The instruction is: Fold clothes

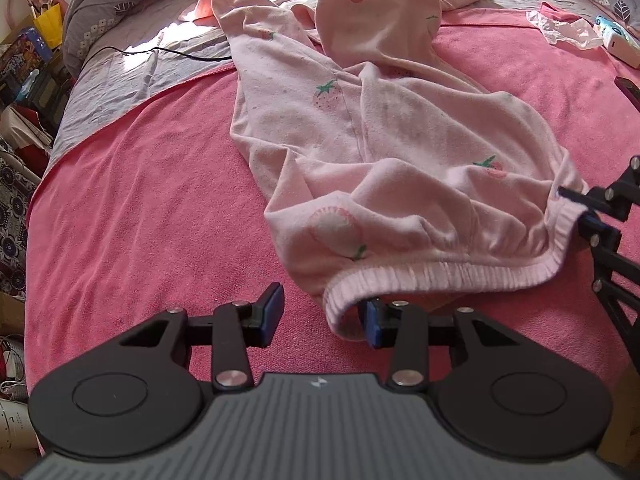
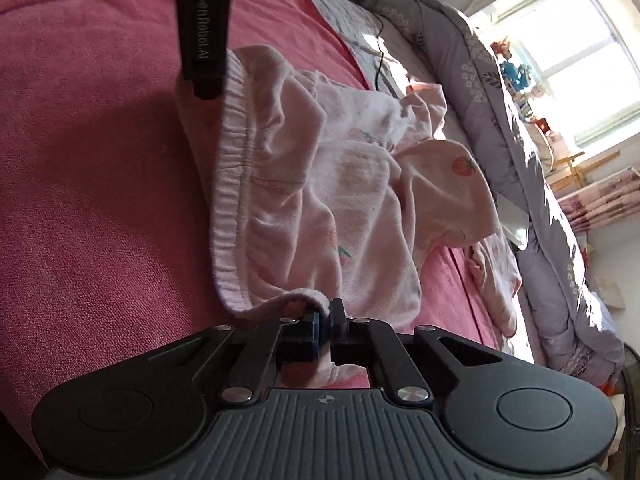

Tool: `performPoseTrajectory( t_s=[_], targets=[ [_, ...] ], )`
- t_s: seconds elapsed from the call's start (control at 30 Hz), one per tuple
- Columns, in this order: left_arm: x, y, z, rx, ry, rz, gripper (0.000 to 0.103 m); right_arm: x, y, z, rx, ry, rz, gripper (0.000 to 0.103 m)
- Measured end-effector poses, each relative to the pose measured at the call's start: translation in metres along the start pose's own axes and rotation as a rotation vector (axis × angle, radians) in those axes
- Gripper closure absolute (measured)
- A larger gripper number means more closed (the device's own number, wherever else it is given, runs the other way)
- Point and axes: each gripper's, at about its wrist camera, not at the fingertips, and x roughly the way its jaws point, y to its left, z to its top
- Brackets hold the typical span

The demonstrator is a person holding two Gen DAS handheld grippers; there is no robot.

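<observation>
Pink strawberry-print trousers (image 1: pixel 384 140) lie lengthwise mid-bed on the pink blanket (image 1: pixel 140 208), ribbed waistband (image 1: pixel 440 276) toward the near edge of the bed, legs running toward the far edge. One leg looks doubled back over the upper part, its cuff end forming a hump; the other leg trails to the far left. Fabric is rumpled, not squared. My read: partly gathered, no neat fold visible, most of the folding left.

Right claw (image 2: pixel 326 320) is clamped on the right end of the waistband, lifting it slightly off the blanket. Left claw (image 1: pixel 320 316) is spread wide at the left end of the waistband; the band curls down between its fingers, the right pad just touching, nothing pinched.

Room: bare blanket to the left of the garment and along the near edge, enough to spread or flip. The right side of the bed is tighter, with a crumpled wrapper (image 1: pixel 568 28) and a small box (image 1: pixel 616 40) near the far right corner. A black cable (image 1: pixel 176 53) lies on the grey quilt (image 1: pixel 120 12) at the far left, clear of the garment.
</observation>
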Motion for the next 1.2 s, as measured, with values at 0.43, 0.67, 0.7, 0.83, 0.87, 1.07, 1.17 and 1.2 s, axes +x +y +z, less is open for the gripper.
performPoseTrajectory(
  t_s=[0.43, 0.67, 0.7, 0.83, 0.87, 1.07, 1.17, 1.2],
  targets=[
    [0.002, -0.028, 0.016, 0.020, -0.125, 0.002, 0.089, -0.040, -0.112, -0.026, 0.776, 0.204, 0.032, 0.097],
    [-0.107, 0.037, 0.060, -0.043, -0.448, 0.099, 0.068, -0.090, -0.163, 0.013, 0.837, -0.051, 0.015, 0.096],
    [-0.103, 0.042, 0.059, -0.021, -0.397, 0.061, 0.058, -0.083, -0.162, 0.006, 0.874, -0.002, 0.070, 0.096],
    [-0.060, 0.034, 0.028, 0.004, -0.132, -0.096, 0.055, -0.039, -0.094, -0.031, 0.771, 0.309, 0.225, 0.094],
    [-0.054, 0.032, 0.023, 0.000, -0.112, -0.092, 0.058, -0.034, -0.075, -0.033, 0.707, 0.336, 0.239, 0.091],
    [-0.020, 0.018, -0.010, -0.020, 0.004, -0.071, 0.058, -0.044, -0.005, -0.004, 0.257, 0.103, 0.139, 0.050],
    [-0.017, 0.020, -0.015, -0.026, 0.005, -0.053, 0.058, -0.047, 0.015, 0.006, 0.113, 0.007, 0.119, 0.047],
    [-0.019, 0.022, -0.013, -0.026, -0.006, -0.045, 0.058, -0.045, 0.020, 0.008, 0.087, -0.014, 0.120, 0.047]
  ],
)
